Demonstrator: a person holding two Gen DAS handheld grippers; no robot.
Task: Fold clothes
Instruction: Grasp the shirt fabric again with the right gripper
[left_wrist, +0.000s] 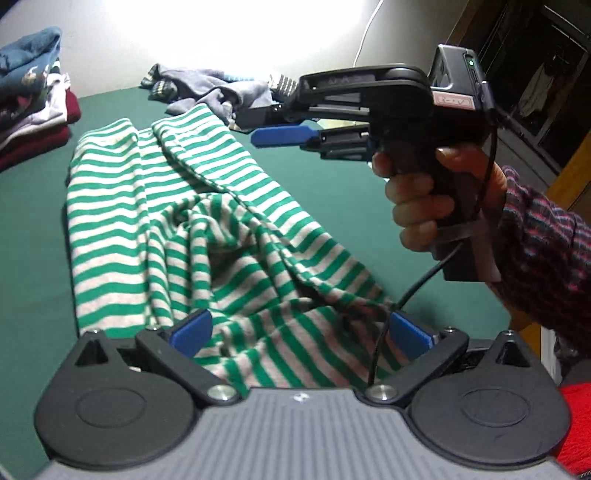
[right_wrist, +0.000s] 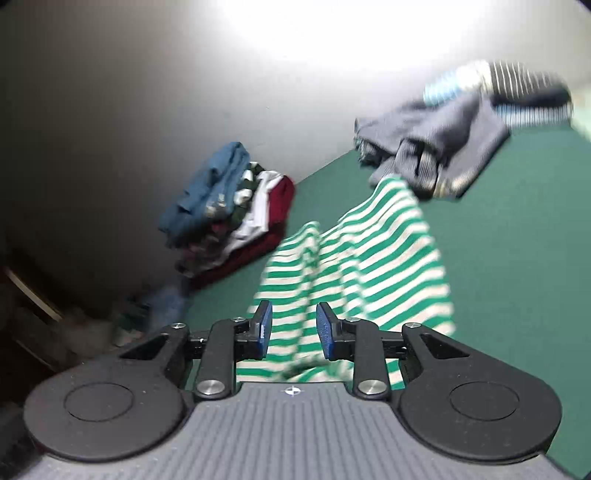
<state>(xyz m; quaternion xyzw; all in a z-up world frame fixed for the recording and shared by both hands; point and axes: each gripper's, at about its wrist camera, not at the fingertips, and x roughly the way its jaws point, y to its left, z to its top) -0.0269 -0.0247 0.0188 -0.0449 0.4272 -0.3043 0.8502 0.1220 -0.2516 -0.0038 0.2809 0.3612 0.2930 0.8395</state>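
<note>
striped garment (left_wrist: 192, 229): soft knit cloth | table cover (left_wrist: 351, 192): matt green felt-like | finger pads (left_wrist: 192, 330): blue plastic

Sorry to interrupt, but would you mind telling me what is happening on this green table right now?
A person is folding laundry with a handheld gripper in each hand. A green-and-white striped garment lies rumpled on the green table, not yet folded. The left gripper is open just above its near edge; the right gripper is also open and holds nothing. A stack of folded clothes sits at the far left, and an unfolded grey pile waits at the back.
</note>
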